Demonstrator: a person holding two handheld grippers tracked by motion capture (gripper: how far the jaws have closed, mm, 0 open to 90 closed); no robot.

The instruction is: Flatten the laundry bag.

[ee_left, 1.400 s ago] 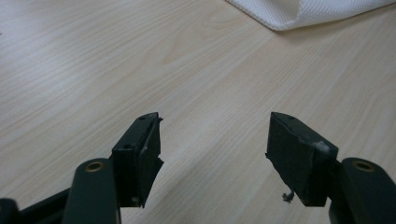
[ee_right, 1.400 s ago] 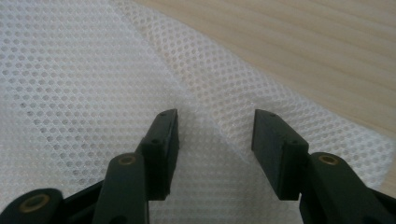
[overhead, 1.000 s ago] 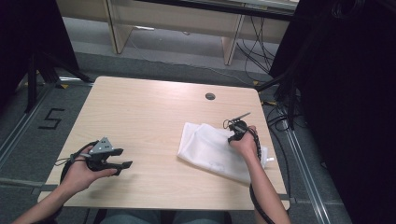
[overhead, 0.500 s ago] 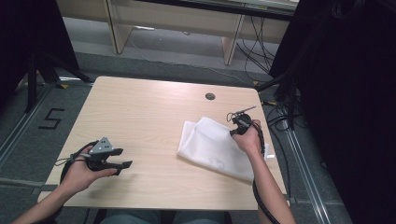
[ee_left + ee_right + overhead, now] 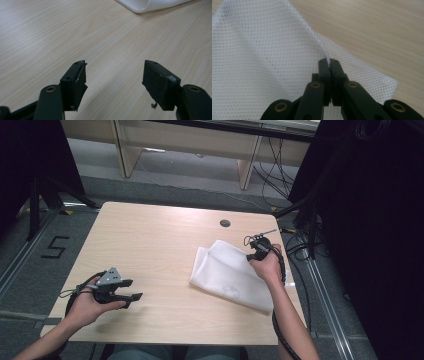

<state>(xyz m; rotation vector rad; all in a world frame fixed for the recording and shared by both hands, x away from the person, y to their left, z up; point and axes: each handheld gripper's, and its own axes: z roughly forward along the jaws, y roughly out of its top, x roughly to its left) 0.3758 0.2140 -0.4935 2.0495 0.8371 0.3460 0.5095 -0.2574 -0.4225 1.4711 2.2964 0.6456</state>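
Observation:
A white mesh cloth (image 5: 230, 275) lies on the right half of the wooden table (image 5: 160, 240); its far right corner is lifted off the surface. My right gripper (image 5: 250, 254) is shut on that corner. In the right gripper view the jaws pinch the edge of the white mesh cloth (image 5: 267, 57), which drapes down to the left, with my right gripper (image 5: 328, 61) closed tight. My left gripper (image 5: 134, 296) rests in a hand near the table's front left, open, with nothing between its fingers. My left gripper (image 5: 113, 75) hovers over bare wood, with a corner of the cloth (image 5: 150, 4) far ahead.
A round cable hole (image 5: 225, 223) sits near the table's far edge. Black cables (image 5: 300, 250) hang off the right side. Wooden furniture legs (image 5: 250, 160) stand on the floor beyond the table. A "5" mark (image 5: 54, 247) is taped on the floor at left.
My right gripper has risen and drawn the cloth's corner up and away from the person. The cloth's far edge now stands higher. The left hand has kept still.

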